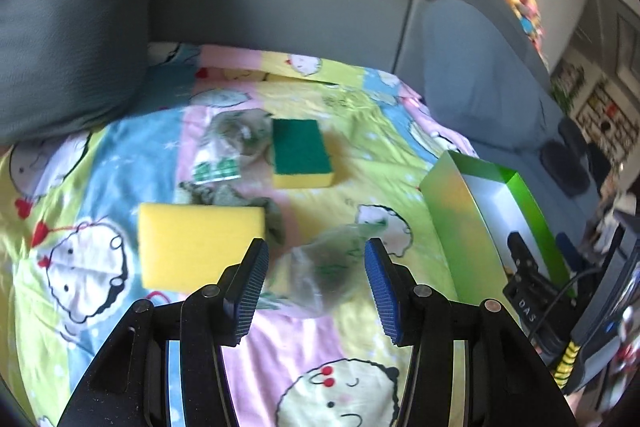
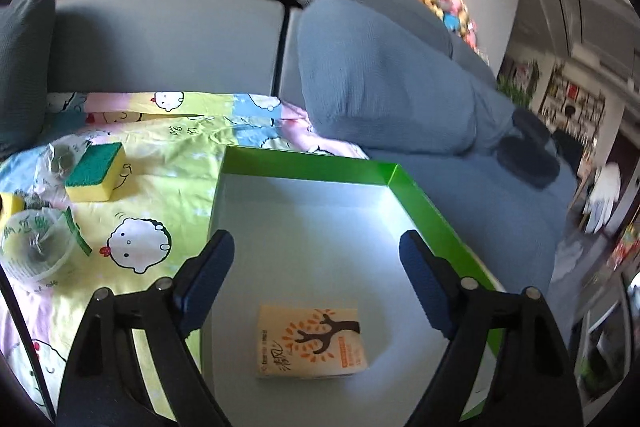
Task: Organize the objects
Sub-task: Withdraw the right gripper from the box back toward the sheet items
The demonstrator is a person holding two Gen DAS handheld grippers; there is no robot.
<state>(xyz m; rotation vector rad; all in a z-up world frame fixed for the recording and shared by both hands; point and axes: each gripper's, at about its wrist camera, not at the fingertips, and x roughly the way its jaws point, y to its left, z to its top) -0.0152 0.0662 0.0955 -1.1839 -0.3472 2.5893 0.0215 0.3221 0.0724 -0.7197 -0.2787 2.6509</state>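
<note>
Sponges, bagged scourers and a tissue pack are what needs sorting here. Low centre of the left wrist view, a clear plastic bag (image 1: 328, 275) with something grey-green inside lies on the cartoon-print sheet (image 1: 360, 147), framed by the left gripper (image 1: 316, 267), whose fingers stand wide and empty. It looks feather-light, crinkly and slippery; pinching the bulky middle should hold better than the loose film. The yellow sponge (image 1: 200, 247) at centre left and the green-topped sponge (image 1: 301, 153) above centre are soft and springy, best squeezed across their short sides. A second bag (image 1: 228, 147) sits beside the latter. In the right wrist view, the right gripper (image 2: 316, 267) hovers wide open over the green box (image 2: 424, 203), where the tissue pack (image 2: 310, 341) lies flat. Bedding gives underneath; grey sofa cushions (image 1: 280, 7) rise behind.
</note>
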